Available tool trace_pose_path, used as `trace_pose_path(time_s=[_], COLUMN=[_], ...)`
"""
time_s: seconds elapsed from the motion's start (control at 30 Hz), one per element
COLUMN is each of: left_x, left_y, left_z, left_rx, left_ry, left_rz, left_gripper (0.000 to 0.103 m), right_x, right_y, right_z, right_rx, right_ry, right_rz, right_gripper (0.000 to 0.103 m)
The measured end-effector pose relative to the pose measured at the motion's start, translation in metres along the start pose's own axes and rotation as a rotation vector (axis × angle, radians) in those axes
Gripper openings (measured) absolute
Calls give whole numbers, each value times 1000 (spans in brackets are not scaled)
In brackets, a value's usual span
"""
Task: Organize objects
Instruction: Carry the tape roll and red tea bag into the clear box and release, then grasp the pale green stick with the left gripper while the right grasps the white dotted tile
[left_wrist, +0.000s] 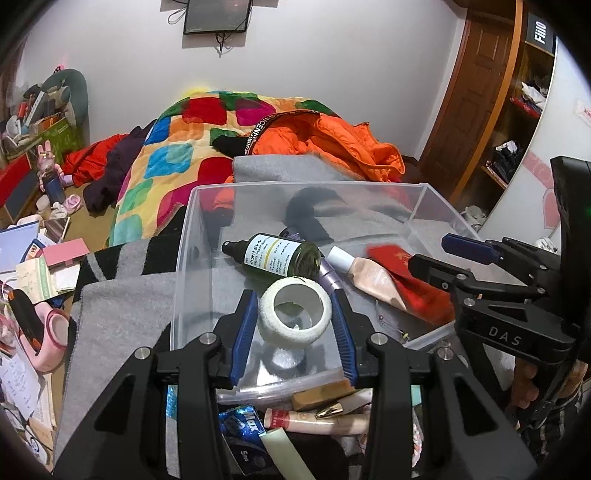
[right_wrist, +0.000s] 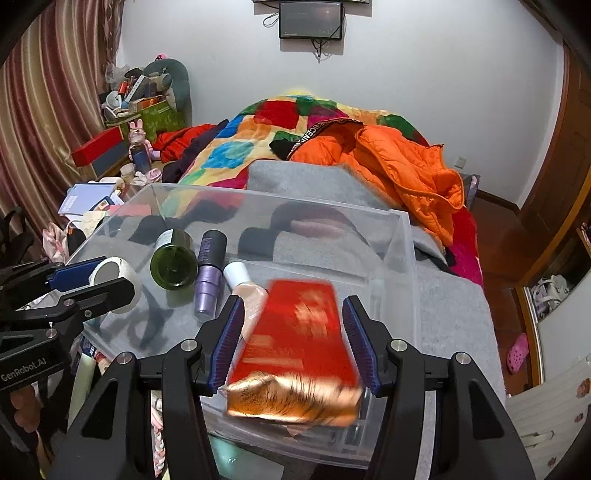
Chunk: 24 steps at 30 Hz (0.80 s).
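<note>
**Two items held over the clear bin**

Both my grippers are over the clear plastic bin (left_wrist: 184, 236), which sits on a grey blanket (left_wrist: 122, 302). My left gripper (left_wrist: 295, 325) clasps a roll of white tape (left_wrist: 295, 314) between its blue pads, hollow core facing me. My right gripper (right_wrist: 293, 343) has its jaws spread around a red packet (right_wrist: 299, 332) with a coppery foil end; the packet looks blurred and I cannot tell whether the pads touch it, so it may already be loose.

Inside the bin, at my left camera's 12 o'clock, lie a green glass bottle (left_wrist: 280, 254), a purple tube (right_wrist: 208, 288) and a beige tube with a white cap (left_wrist: 365, 275), side by side.

Risks as I judge them: the round tape could roll once freed on the smooth bin floor. The slick, flat packet could land on the near rim and slip outside onto the clutter at 6 o'clock. The grippers are close enough to knock together.
</note>
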<state>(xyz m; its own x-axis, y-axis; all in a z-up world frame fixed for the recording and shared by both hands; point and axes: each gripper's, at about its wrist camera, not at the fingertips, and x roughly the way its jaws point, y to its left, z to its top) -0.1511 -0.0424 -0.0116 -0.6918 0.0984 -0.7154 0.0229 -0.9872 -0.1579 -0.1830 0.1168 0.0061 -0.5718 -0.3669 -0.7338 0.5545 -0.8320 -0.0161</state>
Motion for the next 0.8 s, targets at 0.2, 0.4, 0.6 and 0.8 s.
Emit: trace_pose_path(time_s=[0.2, 0.4, 0.6, 0.8], left_x=[-10, -33, -58, -66], left_y=[0, 0, 3, 2], left_z=[-2, -3, -12, -37], left_rx=[-6, -11, -12, -11], left_ry=[-18, -60, -92, -70], left_rz=[-1, -4, 10, 32], left_gripper=[55, 70, 81, 82], right_x=[-10, -30, -60, -78], right_y=[0, -1, 2, 13], right_z=[-2, -6, -16, -34], right_rx=[7, 21, 23, 12], right_ry=[-18, -55, -110, -122], right_rz=[19, 25, 36, 59], right_gripper=[52, 57, 60, 60])
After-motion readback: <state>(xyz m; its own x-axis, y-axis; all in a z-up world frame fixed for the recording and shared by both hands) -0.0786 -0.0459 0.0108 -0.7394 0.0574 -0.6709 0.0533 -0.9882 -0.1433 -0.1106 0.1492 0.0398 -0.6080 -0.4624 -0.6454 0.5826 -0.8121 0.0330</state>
